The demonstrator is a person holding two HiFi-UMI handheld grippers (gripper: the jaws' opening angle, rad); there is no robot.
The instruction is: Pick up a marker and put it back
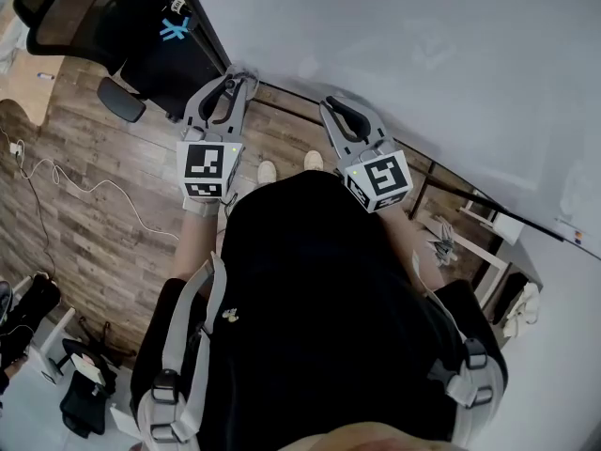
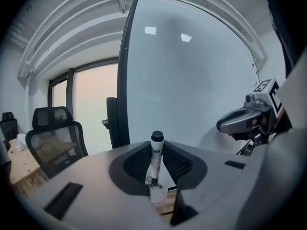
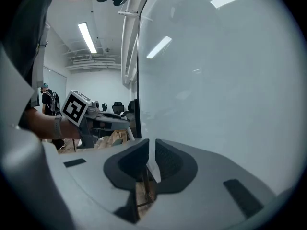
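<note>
The left tool (image 1: 233,81) clamps the marker (image 2: 156,159) lengthwise between its jaws, black cap pointing far. The right tool (image 1: 340,109) is nearly closed and empty.

Large white board (image 2: 192,80): smooth, glossy. Brown plank floor (image 1: 84,224): matt wood grain. Grey left gripper (image 2: 156,148): matt plastic; black pads (image 2: 136,164) ribbed. White plastic marker with black cap (image 2: 155,163): smooth. Black office chair (image 2: 53,131): mesh back.

Marker (image 2: 156,158): one
Grippers: two, left gripper (image 1: 235,81) and right gripper (image 1: 334,107)
Whiteboard (image 1: 404,54): one
Office chairs (image 2: 53,128): two
Person (image 1: 310,299): one
</note>
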